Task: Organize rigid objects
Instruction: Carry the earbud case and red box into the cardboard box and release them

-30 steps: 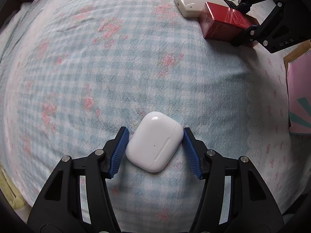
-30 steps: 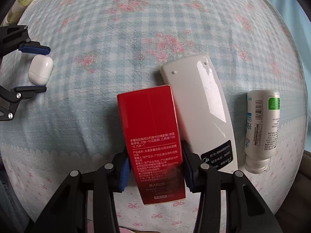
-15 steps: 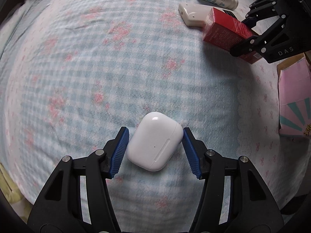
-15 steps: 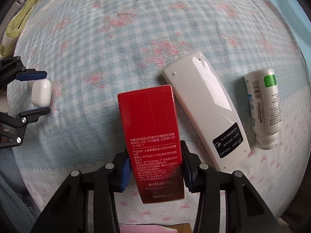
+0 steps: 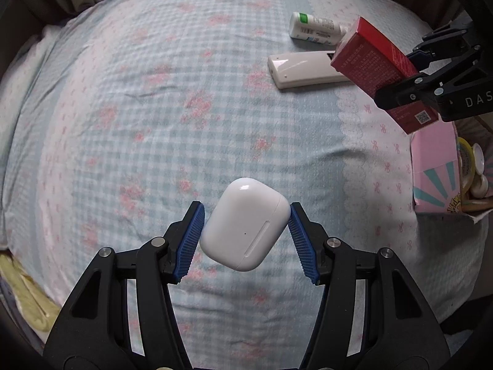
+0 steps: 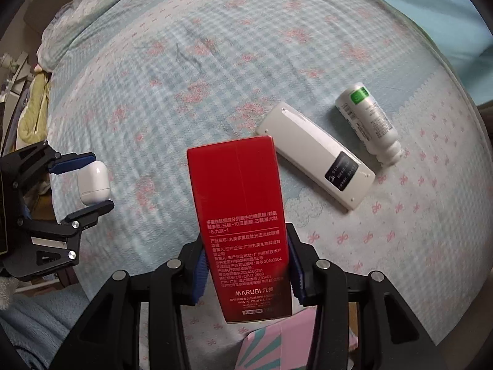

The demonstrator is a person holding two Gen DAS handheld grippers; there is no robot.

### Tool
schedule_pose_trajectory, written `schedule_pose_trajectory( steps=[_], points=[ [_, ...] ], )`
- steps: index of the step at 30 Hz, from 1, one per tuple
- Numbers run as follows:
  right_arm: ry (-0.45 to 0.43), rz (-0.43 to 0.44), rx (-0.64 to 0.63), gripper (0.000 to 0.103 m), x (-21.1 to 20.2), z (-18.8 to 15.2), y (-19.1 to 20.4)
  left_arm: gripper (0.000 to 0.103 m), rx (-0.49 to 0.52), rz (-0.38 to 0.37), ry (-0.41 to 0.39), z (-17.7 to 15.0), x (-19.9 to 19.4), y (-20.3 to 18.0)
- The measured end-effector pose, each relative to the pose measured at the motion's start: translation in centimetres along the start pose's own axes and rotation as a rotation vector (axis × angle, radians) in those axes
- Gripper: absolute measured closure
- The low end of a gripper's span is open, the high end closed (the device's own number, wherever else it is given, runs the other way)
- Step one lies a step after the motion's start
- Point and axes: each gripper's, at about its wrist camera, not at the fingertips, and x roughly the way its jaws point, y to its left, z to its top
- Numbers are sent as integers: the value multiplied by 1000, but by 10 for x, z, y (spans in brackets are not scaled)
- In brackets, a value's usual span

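My left gripper (image 5: 245, 237) is shut on a white earbud case (image 5: 243, 223) and holds it above the bed; both show in the right wrist view, the left gripper (image 6: 84, 182) and the case (image 6: 92, 182), at the left. My right gripper (image 6: 246, 265) is shut on a red box (image 6: 242, 215) and holds it lifted off the bed; the box also shows in the left wrist view (image 5: 379, 67), at the upper right. A white remote (image 6: 314, 157) and a white bottle with a green label (image 6: 369, 123) lie on the bed.
The bed has a blue checked sheet with pink flowers (image 5: 154, 123). An open pink box (image 5: 434, 166) holding small items stands off the bed's right edge; its corner also shows in the right wrist view (image 6: 277, 342). Yellow-green cloth (image 6: 30, 108) hangs at the far left.
Both grippers have risen from the bed with their loads. The red box has moved away from the remote, toward the pink box.
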Motion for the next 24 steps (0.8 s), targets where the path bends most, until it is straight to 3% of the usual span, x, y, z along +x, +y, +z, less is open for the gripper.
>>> schedule_pose_trajectory(
  steps=[11,24],
  points=[
    [-129,-7,240,63,-100,-81,-7,50,154,-26,-92,25,-86,-55],
    [-265,-108,564,63,-191,-223,-71,50,388,-171,-219,64,-145,-204]
  ],
)
